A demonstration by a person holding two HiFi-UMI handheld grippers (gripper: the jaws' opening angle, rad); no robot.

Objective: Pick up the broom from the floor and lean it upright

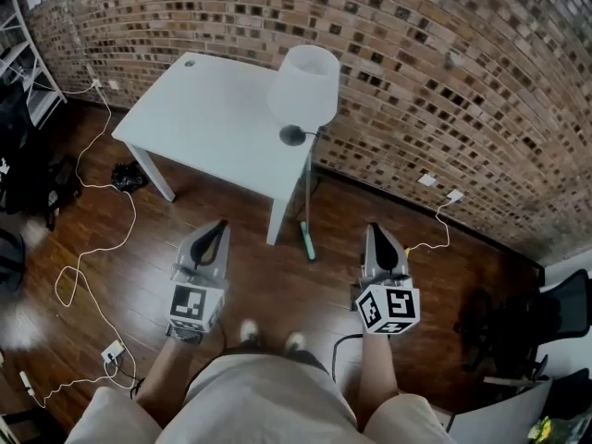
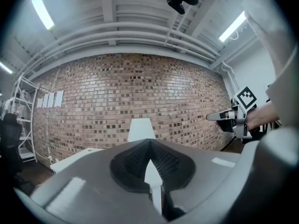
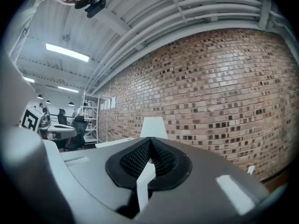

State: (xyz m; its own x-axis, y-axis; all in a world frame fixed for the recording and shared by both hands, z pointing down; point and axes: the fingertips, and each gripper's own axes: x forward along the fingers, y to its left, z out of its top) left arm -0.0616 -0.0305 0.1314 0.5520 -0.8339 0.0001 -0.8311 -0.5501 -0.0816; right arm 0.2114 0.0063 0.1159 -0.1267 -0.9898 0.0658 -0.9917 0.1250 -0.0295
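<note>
The broom (image 1: 308, 202) stands nearly upright, its thin handle resting against the right edge of the white table (image 1: 203, 109) and its teal head (image 1: 306, 243) on the wood floor by the brick wall. My left gripper (image 1: 220, 227) (image 2: 150, 141) is held level to the left of the broom, shut and empty. On the other side of it, my right gripper (image 1: 375, 229) (image 3: 149, 140) is also level, shut and empty. Neither touches the broom. Each gripper view looks at the brick wall; the broom does not show in them.
A white-shaded lamp (image 1: 303, 86) stands on the table's near right corner. White cables (image 1: 92, 239) and a power strip (image 1: 113, 350) lie on the floor at left. A metal shelf (image 1: 18, 44) stands far left, a black chair (image 1: 546, 322) at right.
</note>
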